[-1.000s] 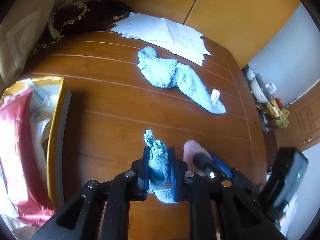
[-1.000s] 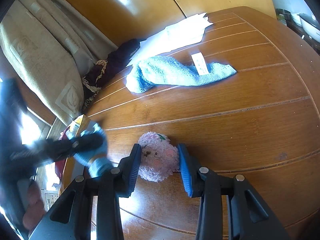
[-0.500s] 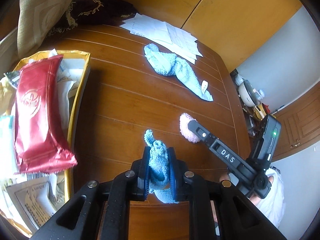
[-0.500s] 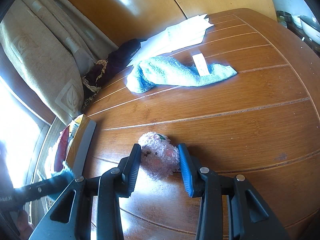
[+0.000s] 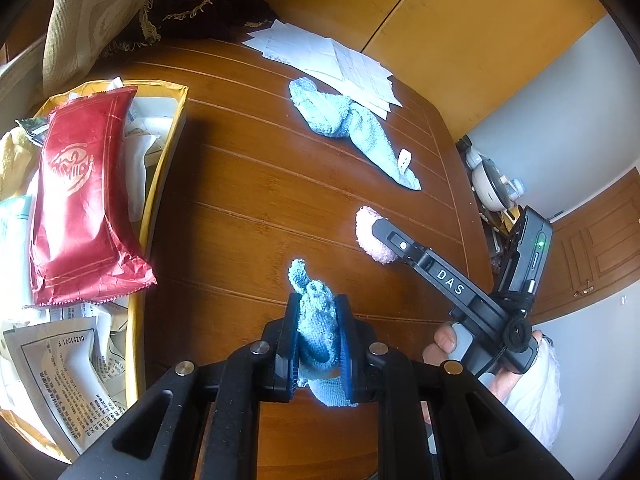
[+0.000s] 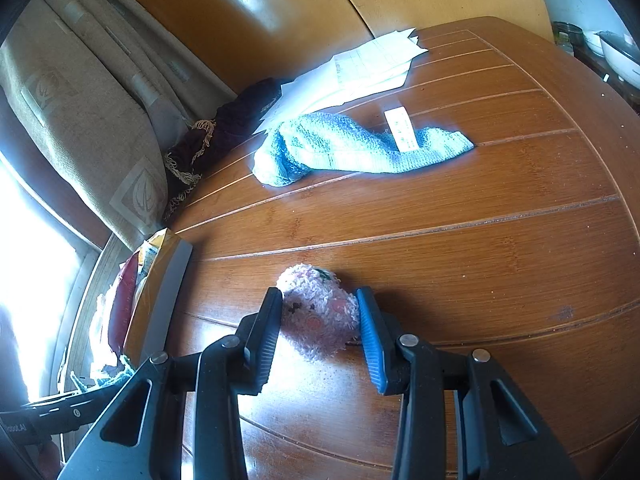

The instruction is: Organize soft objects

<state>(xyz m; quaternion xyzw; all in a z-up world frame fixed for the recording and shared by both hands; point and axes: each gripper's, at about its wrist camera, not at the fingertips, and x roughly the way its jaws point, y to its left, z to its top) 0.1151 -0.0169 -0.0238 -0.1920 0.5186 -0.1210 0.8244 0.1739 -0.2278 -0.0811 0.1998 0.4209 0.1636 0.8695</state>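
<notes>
My left gripper (image 5: 318,297) is shut on a small light-blue knitted cloth (image 5: 316,328), which it holds above the wooden table (image 5: 248,208). My right gripper (image 6: 318,292) is low on the table, its pads against both sides of a pink fluffy toy (image 6: 320,312) that rests on the wood. In the left wrist view the same toy (image 5: 370,240) shows to the right, partly behind a right finger. A longer light-blue knitted cloth (image 5: 348,128) with a white tag lies farther back on the table (image 6: 480,240), also visible from the right wrist (image 6: 352,144).
A yellow box (image 5: 160,184) at the table's left edge holds a red packet (image 5: 80,200) and printed papers. White sheets (image 5: 340,64) and a dark fringed cloth (image 5: 208,12) lie at the far edge below a beige curtain (image 6: 80,100). A person's hand (image 5: 444,340) holds the right tool.
My left gripper has pulled back and over toward the yellow box, carrying the small blue cloth; more of the box now shows. The right gripper and the pink toy have not moved.
</notes>
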